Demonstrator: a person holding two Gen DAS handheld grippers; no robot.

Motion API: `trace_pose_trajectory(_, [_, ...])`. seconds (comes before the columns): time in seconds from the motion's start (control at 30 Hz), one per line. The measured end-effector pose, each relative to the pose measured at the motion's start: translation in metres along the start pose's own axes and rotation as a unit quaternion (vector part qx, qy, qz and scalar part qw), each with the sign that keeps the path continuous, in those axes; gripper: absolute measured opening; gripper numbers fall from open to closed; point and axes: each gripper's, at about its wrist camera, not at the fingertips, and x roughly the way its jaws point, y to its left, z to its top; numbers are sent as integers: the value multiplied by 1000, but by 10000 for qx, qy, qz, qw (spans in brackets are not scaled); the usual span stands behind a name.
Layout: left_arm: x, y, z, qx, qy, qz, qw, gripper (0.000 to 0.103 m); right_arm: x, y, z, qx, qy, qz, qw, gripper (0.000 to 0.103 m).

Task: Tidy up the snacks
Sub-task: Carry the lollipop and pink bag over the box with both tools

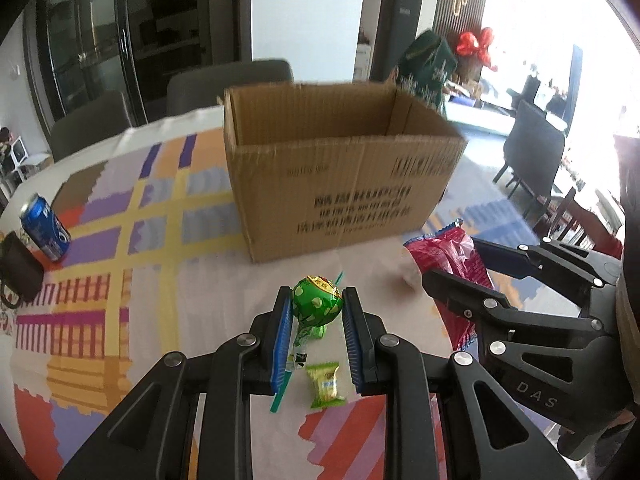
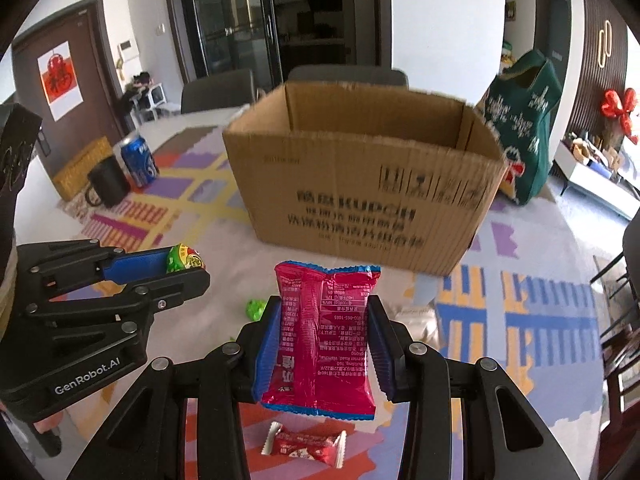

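My left gripper (image 1: 317, 300) is shut on a green round lollipop (image 1: 318, 301), lifted above the table, its teal stick hanging down between the jaws. My right gripper (image 2: 325, 312) is shut on a pink-red snack bag (image 2: 326, 336), held upright off the table. An open cardboard box (image 1: 340, 184) stands straight ahead of both grippers, its inside showing nothing. In the right wrist view the same box (image 2: 360, 196) sits beyond the bag, and the left gripper (image 2: 188, 266) with the lollipop (image 2: 184, 258) is at the left. The right gripper (image 1: 452, 264) and its bag (image 1: 448, 252) show at the right of the left wrist view.
A small green candy (image 1: 325, 384) lies on the colourful tablecloth (image 1: 120, 240) under the left gripper; a red wrapped candy (image 2: 306, 444) and a green one (image 2: 256, 307) lie under the right. A blue can (image 1: 45, 227) and dark mug (image 1: 18, 272) stand at the left. A green bag (image 2: 524, 128) stands right of the box.
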Motion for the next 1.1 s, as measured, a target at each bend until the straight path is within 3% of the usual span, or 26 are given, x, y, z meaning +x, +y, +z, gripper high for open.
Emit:
trace_pose_trajectory(0.43, [-31, -8, 45, -100, -609, -49, 9981, 25, -44, -4, 42, -34, -814, -33, 9967, 42])
trace_pose_trajectory(0.77, [-34, -5, 83, -189, -866, -18, 9961, 25, -48, -20, 75, 77, -1057, -85, 9943, 42])
trace_pose_trajectory(1.1, [-19, 1, 115, -176, -826, 7, 9964, 25, -36, -30, 104, 63, -1067, -104, 9942, 42])
